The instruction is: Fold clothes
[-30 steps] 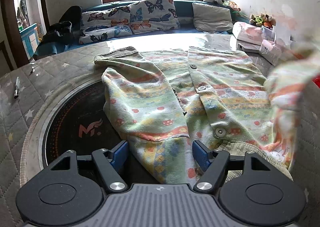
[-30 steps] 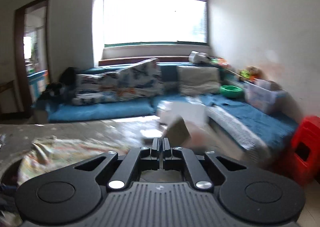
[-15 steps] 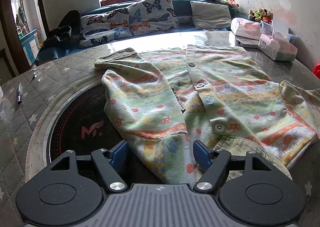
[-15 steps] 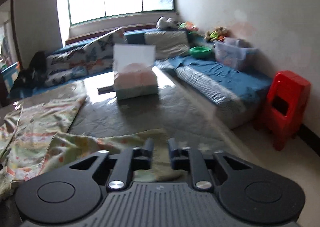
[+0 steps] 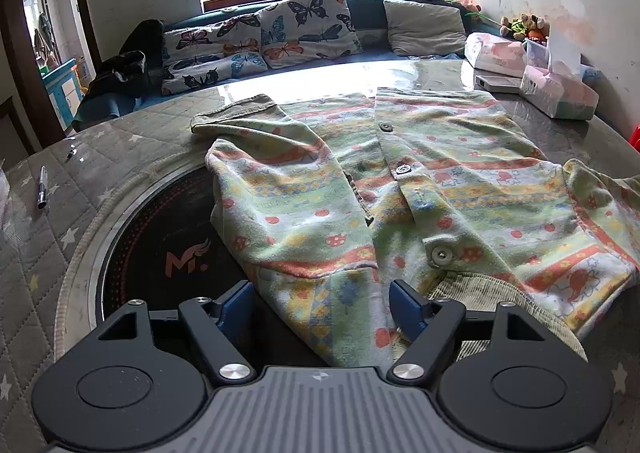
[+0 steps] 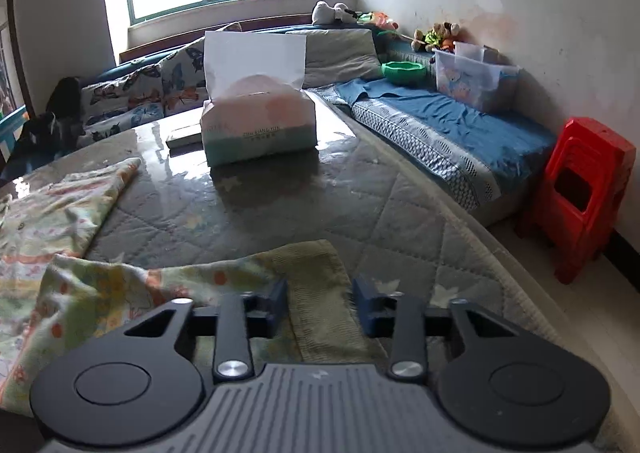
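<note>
We have the patterned jacket spread front-up on the quilted round table, collar end near us, hem toward the far window side. One sleeve is folded across the chest on the left; the other sleeve trails off to the right, its ribbed cuff lying near the table's right edge.

Left gripper: jaws wide apart, straddling the near shoulder fabric, gripping nothing. Right gripper: jaws apart on either side of the cuff, not closed on it.

Risks as we judge them:
- The cuff is thick ribbed cloth. If the right jaws close too shallow, we pinch only the edge and it slips out mid-fold.
- The table cover is glossy and quilted. A low bite may snag the cover along with the sleeve and drag it.
- The left jaws span a wide bunch of cloth. Closing here could catch two layers and disturb the sleeve fold lying on the chest.
- The tissue pack stands on the far right, apart from the jacket. A high sweep of the sleeve could clip it.
- The pen on the far left seems well clear.
</note>
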`<move>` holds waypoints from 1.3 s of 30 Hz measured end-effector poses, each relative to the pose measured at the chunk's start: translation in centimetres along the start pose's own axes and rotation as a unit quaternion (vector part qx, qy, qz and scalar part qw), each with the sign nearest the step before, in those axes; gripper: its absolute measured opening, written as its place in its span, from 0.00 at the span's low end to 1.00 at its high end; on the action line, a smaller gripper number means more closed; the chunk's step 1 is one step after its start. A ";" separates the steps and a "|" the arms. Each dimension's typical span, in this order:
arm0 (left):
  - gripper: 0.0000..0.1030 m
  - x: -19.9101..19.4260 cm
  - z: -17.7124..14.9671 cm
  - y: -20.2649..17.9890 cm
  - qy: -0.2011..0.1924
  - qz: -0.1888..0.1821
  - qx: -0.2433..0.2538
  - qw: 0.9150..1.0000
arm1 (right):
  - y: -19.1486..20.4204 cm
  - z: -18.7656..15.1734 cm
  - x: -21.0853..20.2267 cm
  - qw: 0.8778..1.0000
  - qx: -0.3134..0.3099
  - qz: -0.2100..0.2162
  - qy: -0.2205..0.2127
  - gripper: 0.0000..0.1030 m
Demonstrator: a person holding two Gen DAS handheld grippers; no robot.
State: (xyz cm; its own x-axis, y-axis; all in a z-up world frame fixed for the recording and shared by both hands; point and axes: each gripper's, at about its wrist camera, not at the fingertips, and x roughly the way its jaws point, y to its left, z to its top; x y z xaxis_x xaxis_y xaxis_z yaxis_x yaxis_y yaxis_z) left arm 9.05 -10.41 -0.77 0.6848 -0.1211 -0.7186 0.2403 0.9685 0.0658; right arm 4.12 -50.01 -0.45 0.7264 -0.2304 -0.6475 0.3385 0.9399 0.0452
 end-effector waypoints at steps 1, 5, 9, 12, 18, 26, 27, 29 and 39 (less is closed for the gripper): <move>0.76 0.0 0.0 0.0 0.000 0.000 0.000 1.000 | -0.1 0.0 -0.1 1.000 0.002 0.000 -0.001 0.08; 0.76 -0.1 0.0 0.0 0.001 0.000 0.002 1.000 | -0.7 -0.3 -0.8 1.000 0.007 -0.022 -0.005 0.07; 0.76 -0.2 -0.1 0.2 0.001 -0.003 0.005 1.000 | -1.9 -0.7 -1.5 0.999 0.023 -0.033 -0.005 0.25; 0.76 -0.5 0.0 0.4 0.000 -0.005 0.005 1.000 | -2.1 -0.4 -2.5 0.999 0.028 -0.030 -0.020 0.27; 0.76 -1.3 1.0 1.1 -0.013 -0.008 -0.006 1.000 | -0.6 0.0 -3.4 0.999 -0.001 0.000 -0.032 0.28; 0.74 0.2 4.8 1.7 -0.022 0.004 -0.024 0.999 | 0.5 -1.2 -2.0 1.000 -0.005 0.028 -0.007 0.34; 0.74 0.5 5.5 1.8 -0.024 0.005 -0.027 0.999 | 0.5 -1.3 -2.0 1.000 -0.005 0.030 -0.008 0.35; 0.74 1.2 6.8 1.9 -0.027 0.006 -0.033 0.999 | 0.4 -1.4 -2.0 0.999 -0.007 0.032 -0.009 0.38; 0.55 8.4 14.6 3.5 -0.018 0.026 -0.072 0.997 | 1.8 -1.7 -2.0 0.998 -0.048 0.034 -0.014 0.59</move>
State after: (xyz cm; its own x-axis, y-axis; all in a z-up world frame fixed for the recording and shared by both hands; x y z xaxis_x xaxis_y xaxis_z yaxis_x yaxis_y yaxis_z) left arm 25.74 -11.24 3.54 0.7189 -0.0747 -0.6911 0.1040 0.9946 0.0006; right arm 2.27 -47.43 -0.38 0.7629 -0.1719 -0.6233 0.2311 0.9728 0.0146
